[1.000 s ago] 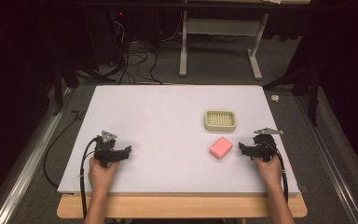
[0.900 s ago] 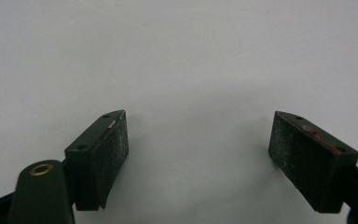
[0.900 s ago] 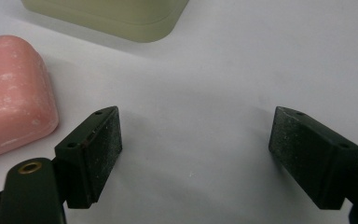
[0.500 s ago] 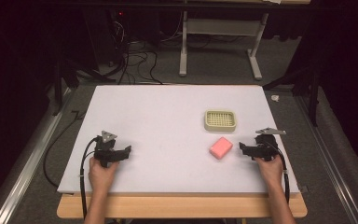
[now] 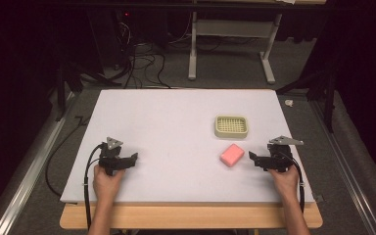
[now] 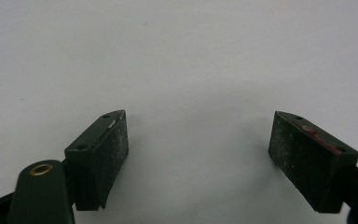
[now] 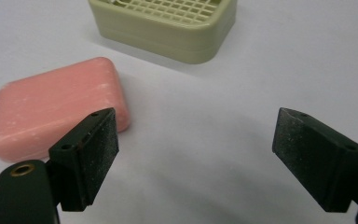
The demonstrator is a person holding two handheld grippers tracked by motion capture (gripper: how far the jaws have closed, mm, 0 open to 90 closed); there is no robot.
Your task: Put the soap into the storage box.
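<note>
The right hand-held gripper rests low at the near right of the white surface, jaws spread wide with nothing between them; the pink soap lies flat just to its left, apart from the jaws. Just beyond the soap sits a pale green soap dish with a grid top. The left hand-held gripper, also open and empty, sits at the near left, well apart from both

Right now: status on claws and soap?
Both claws open, empty: left claw, right claw. Pink soap flat on table, beside the soap dish. Path clear.
</note>
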